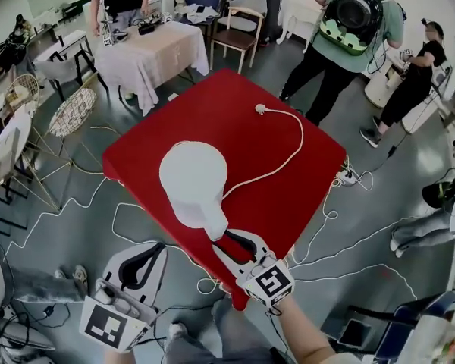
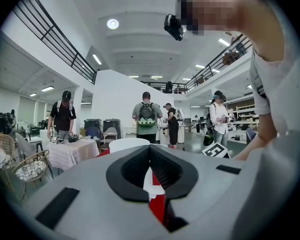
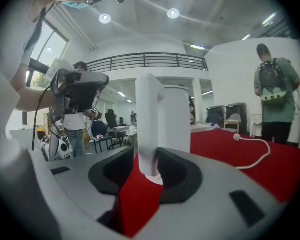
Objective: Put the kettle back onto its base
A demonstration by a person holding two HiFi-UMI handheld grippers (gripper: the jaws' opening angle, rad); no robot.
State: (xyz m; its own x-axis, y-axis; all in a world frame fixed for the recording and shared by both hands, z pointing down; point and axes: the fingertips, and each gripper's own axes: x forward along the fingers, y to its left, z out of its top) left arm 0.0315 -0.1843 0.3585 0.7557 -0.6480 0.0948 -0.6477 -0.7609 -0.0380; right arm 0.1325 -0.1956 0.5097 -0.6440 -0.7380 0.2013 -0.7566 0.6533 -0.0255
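Here, our right gripper's (image 1: pixel 227 241) jaws clamp the handle of the plain white kettle (image 1: pixel 193 179), upright on the red table (image 1: pixel 288 203) beside a white cord (image 1: pixel 292 158); our left gripper (image 1: pixel 155 250) hangs pinched together, off the table.

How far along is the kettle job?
Looks done: kettle upright on the red table, cord running out from under it; the base itself is hidden, so seating is unconfirmed. In hand: right gripper shut on the kettle's handle. To do: release it. Idle left gripper: shut, empty, off the table.
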